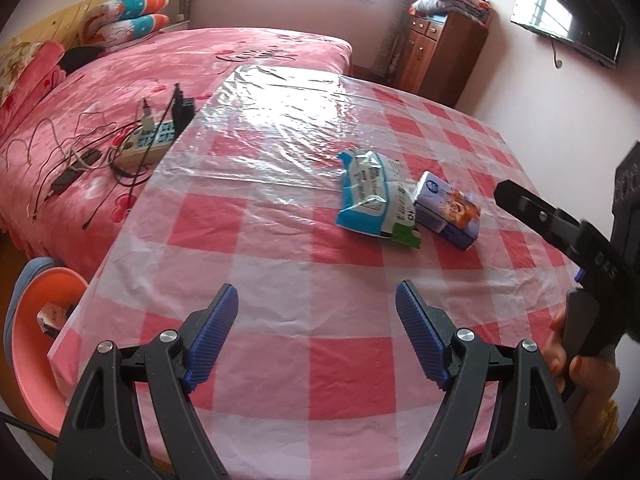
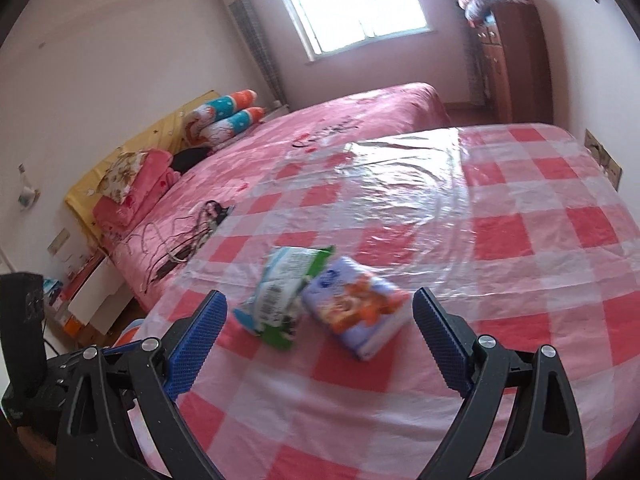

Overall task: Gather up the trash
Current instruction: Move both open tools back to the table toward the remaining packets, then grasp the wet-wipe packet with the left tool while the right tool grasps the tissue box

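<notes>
Two pieces of trash lie side by side on the checked table (image 1: pixel 280 280): a crumpled blue, white and green wrapper (image 1: pixel 374 198) (image 2: pixel 280 292) and a lilac tissue pack (image 1: pixel 448 210) (image 2: pixel 358 312). My left gripper (image 1: pixel 316 328) hovers open over the table's near part, well short of both, with nothing between its blue pads. My right gripper (image 2: pixel 316 336) is open too, its jaws wide apart, with the wrapper and the pack just beyond its fingertips. In the left wrist view the right gripper's finger (image 1: pixel 532 212) reaches in from the right edge, held by a hand (image 1: pixel 576 356).
A pink bed (image 1: pixel 120 92) (image 2: pixel 320 136) runs along the table's left side, with a power strip and cables (image 1: pixel 148 142) on it. An orange basin (image 1: pixel 36 344) holding a small box sits low at the left. A wooden cabinet (image 1: pixel 440 48) stands at the back.
</notes>
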### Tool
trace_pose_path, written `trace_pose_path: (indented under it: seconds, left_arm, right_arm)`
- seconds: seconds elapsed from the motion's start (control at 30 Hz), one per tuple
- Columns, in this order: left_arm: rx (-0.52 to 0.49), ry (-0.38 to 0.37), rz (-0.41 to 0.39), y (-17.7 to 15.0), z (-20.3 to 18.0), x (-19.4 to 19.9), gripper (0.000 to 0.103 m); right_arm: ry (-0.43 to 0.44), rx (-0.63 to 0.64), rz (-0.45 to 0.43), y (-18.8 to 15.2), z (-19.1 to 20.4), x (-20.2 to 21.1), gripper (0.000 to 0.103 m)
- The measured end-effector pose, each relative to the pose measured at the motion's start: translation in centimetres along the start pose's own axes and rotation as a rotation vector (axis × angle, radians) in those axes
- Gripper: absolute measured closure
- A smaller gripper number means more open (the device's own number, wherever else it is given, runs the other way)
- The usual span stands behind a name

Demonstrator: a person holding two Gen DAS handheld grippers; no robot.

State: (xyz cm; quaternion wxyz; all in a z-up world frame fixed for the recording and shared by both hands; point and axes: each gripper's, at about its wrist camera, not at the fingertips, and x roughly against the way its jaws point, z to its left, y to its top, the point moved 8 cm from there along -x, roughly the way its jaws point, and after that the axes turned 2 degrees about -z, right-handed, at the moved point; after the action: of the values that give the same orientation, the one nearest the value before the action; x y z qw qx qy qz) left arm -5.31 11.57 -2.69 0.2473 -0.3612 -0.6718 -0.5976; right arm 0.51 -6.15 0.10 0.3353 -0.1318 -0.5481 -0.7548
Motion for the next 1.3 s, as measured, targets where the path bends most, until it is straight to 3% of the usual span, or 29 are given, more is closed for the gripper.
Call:
trace_pose_path:
  seconds: [0.27,0.53,0.83,1.03,1.3]
  left_arm:
    - [-0.033,-0.012,0.006,1.3,-1.9,-1.4,0.021]
    - [-0.017,-0.017,0.007,2.6,-2.8,-2.9,0.021]
    - [0.035,-0.030,0.023,3.2,-2.7,-3.8,0.021]
    - [0.062,-0.040,0.024,4.1,-2.6,-4.3,0.021]
    - [0.062,-0.069,0.035,5.1,-3.5,-5.4,0.021]
  right_arm:
    - [-0.016,-0.024,0.093,-0.1,-2.2,-2.5,0.010]
    - [-0.034,0.077,0.180,-0.8,-1.7,-4.6,0.010]
    - [-0.055,0.168,0.226,-1.6,-0.6,-6.1,0.010]
    - [-0.054,0.155,0.239,-1.6,-1.1,-6.6,0.010]
    - [-0.078,0.185,0.235,-1.5,-1.6,-6.4,0.031]
